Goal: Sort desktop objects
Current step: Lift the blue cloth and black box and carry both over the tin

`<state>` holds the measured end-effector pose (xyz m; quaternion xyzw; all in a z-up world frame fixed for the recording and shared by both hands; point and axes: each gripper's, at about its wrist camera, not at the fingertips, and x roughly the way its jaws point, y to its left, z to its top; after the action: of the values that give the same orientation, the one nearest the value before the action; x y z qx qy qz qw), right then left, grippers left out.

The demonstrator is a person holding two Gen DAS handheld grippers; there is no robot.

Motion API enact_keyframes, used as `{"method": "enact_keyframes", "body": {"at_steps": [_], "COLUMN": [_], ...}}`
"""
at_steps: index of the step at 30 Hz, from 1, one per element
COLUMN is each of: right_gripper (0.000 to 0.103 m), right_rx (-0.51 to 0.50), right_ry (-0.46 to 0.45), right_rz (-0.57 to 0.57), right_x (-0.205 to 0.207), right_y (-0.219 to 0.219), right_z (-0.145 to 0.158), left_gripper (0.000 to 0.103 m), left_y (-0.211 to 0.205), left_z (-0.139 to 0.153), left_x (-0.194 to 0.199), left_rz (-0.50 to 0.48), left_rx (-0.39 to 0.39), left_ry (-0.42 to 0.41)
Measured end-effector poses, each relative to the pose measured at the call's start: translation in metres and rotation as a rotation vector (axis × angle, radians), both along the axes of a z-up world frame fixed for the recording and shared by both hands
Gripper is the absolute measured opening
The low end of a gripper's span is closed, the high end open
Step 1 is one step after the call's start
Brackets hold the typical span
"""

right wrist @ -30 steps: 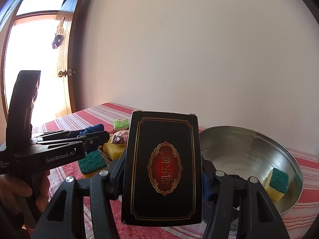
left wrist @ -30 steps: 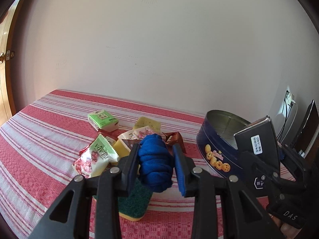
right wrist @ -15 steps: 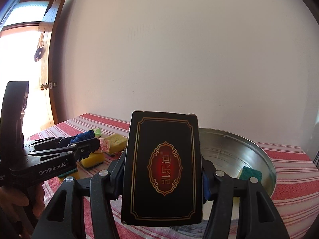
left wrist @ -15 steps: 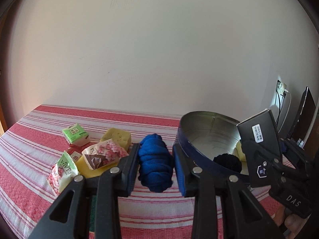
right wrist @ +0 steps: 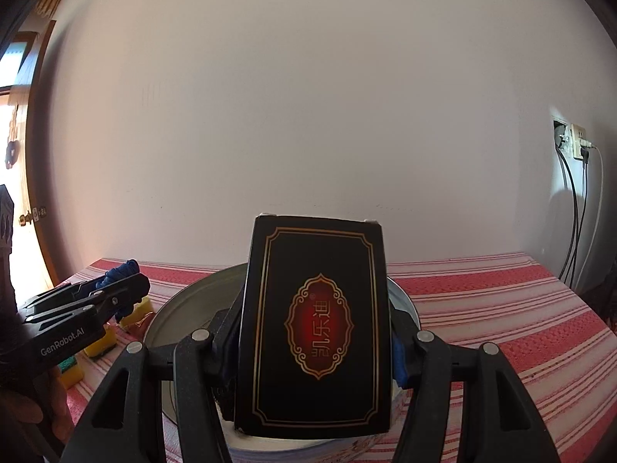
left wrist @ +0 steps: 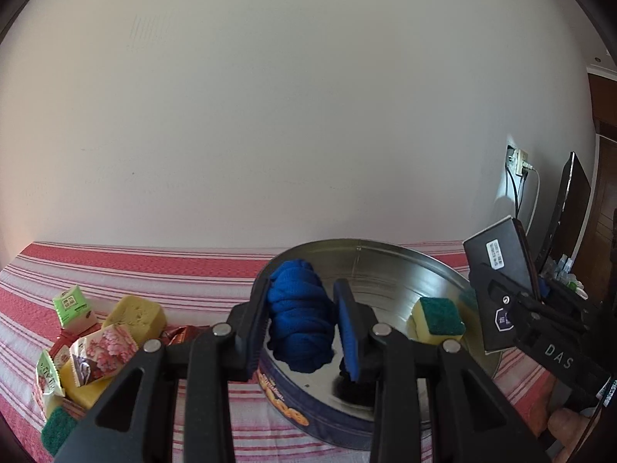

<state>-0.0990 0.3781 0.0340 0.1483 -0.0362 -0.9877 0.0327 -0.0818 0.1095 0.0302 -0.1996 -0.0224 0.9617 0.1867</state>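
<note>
My left gripper (left wrist: pixel 302 303) is shut on a bundle of blue knitted cloth (left wrist: pixel 300 320), held just above the near-left rim of a round blue cookie tin (left wrist: pixel 308 420). Inside the tin lie a yellow sponge with a green top (left wrist: pixel 437 320) and a dark object (left wrist: pixel 354 384), partly hidden by my finger. My right gripper (right wrist: pixel 316 320) is shut on an upright black box with a red and gold emblem (right wrist: pixel 316 332), which hides most of the tin (right wrist: pixel 181 308) behind it. In the left wrist view, that box (left wrist: pixel 497 266) hangs over the tin's right edge.
Left of the tin is a pile of snack packets (left wrist: pixel 102 351), yellow sponges (left wrist: pixel 135 314) and a green packet (left wrist: pixel 71 303) on the red striped tablecloth (right wrist: pixel 501 308). A plain wall runs close behind. A socket with cables (right wrist: pixel 578 146) and a dark screen (left wrist: pixel 567 208) are at the right.
Both grippers swung right with their loads. The tin, once off to the right, now lies under the blue bundle, and the black box now stands in front of the tin's middle.
</note>
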Motion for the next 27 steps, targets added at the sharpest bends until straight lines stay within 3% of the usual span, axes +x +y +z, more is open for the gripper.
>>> {"method": "enact_keyframes", "body": {"at_steps": [8,27], "right_gripper": [0.061,0.061], "right_rx": [-0.009,0.081], "right_ry": [-0.048,-0.110], "right_rz": [-0.055,-0.112], "right_x": [-0.031,-0.039], "right_y": [0.006,-0.001], "right_z": [-0.004,-0.016], "left_gripper": [0.032,0.032], "left_y": [0.023,0.041], "left_z": [-0.006,-0.016], "left_x": [-0.019,-0.032], "left_rz": [-0.020,-0.005], "left_rx": [-0.016,-0.055], "left_ry": [-0.026,-0.064]}}
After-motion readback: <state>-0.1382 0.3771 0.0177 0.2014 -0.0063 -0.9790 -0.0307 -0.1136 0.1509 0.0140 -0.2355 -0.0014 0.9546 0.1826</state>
